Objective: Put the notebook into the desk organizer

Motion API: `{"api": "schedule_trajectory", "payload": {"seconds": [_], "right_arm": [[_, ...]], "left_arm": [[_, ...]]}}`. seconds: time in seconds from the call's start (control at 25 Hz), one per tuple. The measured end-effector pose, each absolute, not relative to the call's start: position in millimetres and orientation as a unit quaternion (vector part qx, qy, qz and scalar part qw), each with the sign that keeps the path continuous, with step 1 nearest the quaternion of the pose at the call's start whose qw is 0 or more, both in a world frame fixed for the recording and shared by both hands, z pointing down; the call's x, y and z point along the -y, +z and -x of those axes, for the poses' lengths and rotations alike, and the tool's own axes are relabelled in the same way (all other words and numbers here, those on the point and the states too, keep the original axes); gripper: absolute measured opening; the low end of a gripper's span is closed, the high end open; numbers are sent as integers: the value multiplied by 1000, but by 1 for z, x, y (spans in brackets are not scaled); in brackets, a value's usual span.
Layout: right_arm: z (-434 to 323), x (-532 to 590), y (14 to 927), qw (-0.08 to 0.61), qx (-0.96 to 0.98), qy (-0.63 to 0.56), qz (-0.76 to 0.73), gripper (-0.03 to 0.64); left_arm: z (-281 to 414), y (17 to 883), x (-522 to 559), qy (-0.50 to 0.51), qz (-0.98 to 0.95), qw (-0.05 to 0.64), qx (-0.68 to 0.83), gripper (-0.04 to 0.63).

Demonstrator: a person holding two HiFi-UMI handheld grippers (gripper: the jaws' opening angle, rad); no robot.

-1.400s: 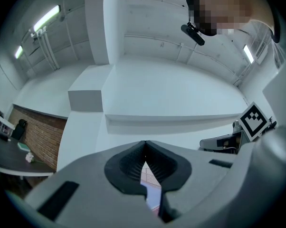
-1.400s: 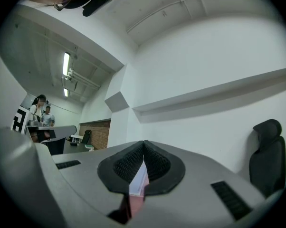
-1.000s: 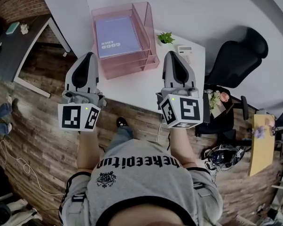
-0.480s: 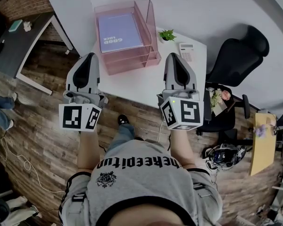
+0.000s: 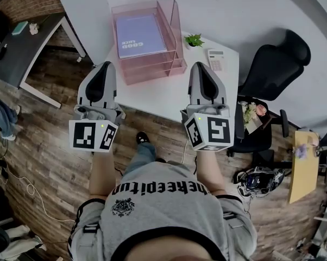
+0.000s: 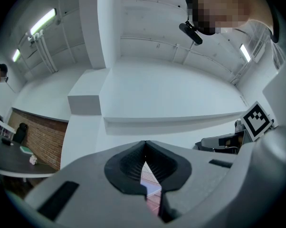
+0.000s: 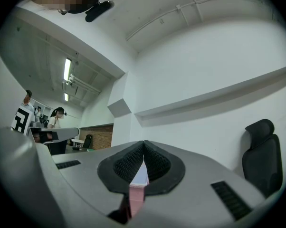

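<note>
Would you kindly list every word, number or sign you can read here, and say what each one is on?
"GOOD LUCK": upside down on the purple notebook cover, in the pink desk organizer.
"nekeepitun", roughly: upside down on the person's grey sweatshirt; ends unclear.
Calculator keys: too small to read.
Marker cubes: square patterns, no words.

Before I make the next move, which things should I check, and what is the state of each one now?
1. Notebook lies in the top tray of the desk organizer: ok.
2. Notebook pushed fully to the back: cannot tell.
3. Left gripper jaws together, nothing held: ok.
4. Right gripper jaws together, nothing held: ok.
5. Both grippers apart from the organizer: ok.
6. Small plant beside the organizer upright: ok.
</note>
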State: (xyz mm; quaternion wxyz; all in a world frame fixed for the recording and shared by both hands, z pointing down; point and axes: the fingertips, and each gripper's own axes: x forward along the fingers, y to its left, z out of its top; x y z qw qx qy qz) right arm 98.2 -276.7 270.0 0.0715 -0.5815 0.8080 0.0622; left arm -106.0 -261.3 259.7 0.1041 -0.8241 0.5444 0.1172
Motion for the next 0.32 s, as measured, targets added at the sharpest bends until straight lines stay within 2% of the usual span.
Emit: {"api": "schedule_trajectory", "payload": {"seconds": [0.32], "right_arm": [[-97,267,266,72,-808,68,580,3]], "left_arm": [[110,260,251,118,820,104,-550,3]]}}
